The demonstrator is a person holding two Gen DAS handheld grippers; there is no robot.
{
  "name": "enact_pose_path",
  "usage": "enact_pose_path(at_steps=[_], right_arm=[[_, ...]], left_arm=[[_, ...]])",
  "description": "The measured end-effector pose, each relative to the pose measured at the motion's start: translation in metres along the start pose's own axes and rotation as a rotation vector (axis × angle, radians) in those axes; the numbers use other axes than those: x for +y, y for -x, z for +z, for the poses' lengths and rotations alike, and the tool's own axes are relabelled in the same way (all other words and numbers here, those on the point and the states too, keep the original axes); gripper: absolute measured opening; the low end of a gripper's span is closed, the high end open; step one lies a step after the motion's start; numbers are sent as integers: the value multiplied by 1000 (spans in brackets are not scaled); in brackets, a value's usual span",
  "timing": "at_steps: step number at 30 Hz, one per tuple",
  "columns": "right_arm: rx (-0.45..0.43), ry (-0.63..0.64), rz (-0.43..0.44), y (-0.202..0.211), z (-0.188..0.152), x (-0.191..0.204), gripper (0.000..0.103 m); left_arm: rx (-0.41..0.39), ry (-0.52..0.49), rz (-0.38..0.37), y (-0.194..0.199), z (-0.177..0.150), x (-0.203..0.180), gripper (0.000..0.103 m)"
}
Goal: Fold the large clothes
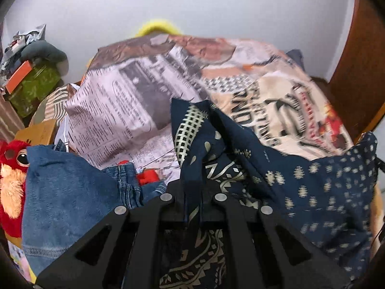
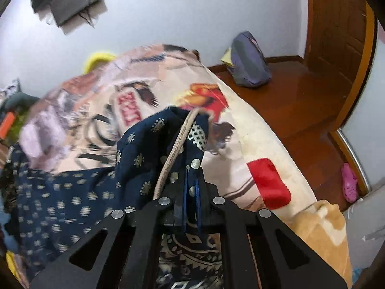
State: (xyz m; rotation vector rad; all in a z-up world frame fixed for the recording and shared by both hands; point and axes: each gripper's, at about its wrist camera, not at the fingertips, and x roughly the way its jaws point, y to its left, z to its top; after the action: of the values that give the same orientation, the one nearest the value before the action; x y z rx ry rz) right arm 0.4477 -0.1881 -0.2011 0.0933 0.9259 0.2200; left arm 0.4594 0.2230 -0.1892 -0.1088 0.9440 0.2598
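Navy garment [image 1: 312, 187] pinched by left gripper [image 1: 193, 192], right gripper [image 2: 191, 183]

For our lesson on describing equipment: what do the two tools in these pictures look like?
Both look alike. The left tool and the right tool are matte black, each with flat linkage bars fanning out toward the camera, cut with triangular slots and joined by four round silver pins. The right tool's fingers show thin blue pads. No cables, markings or sleeves are visible.
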Motion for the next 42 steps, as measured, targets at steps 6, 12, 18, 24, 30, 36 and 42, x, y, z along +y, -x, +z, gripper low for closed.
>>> enact_pose_path(at_steps=[6, 12, 18, 24, 30, 36, 42], right_arm=[[86, 9, -20, -31, -11, -9, 5], [63, 111, -58, -2, -16, 3, 6], [39, 219, -40, 55, -21, 22, 6], [-57, 310, -11, 134, -41, 45, 18], [-138, 345, 28, 192, -63, 58, 44], [-136, 387, 25, 220, -92, 62, 64], [-53, 378, 26, 221, -124, 53, 68]], left_arm=[[35, -34, 19, -24, -11, 0, 8], [62, 15, -39, -10, -21, 14, 14], [34, -52, -28, 39, -28, 5, 16], [-42, -99, -58, 112, -45, -4, 19], [-119, -159, -62, 182, -77, -9, 48], [-126, -189, -44, 217, -118, -6, 82], [-14, -167, -111, 215, -163, 7, 82]])
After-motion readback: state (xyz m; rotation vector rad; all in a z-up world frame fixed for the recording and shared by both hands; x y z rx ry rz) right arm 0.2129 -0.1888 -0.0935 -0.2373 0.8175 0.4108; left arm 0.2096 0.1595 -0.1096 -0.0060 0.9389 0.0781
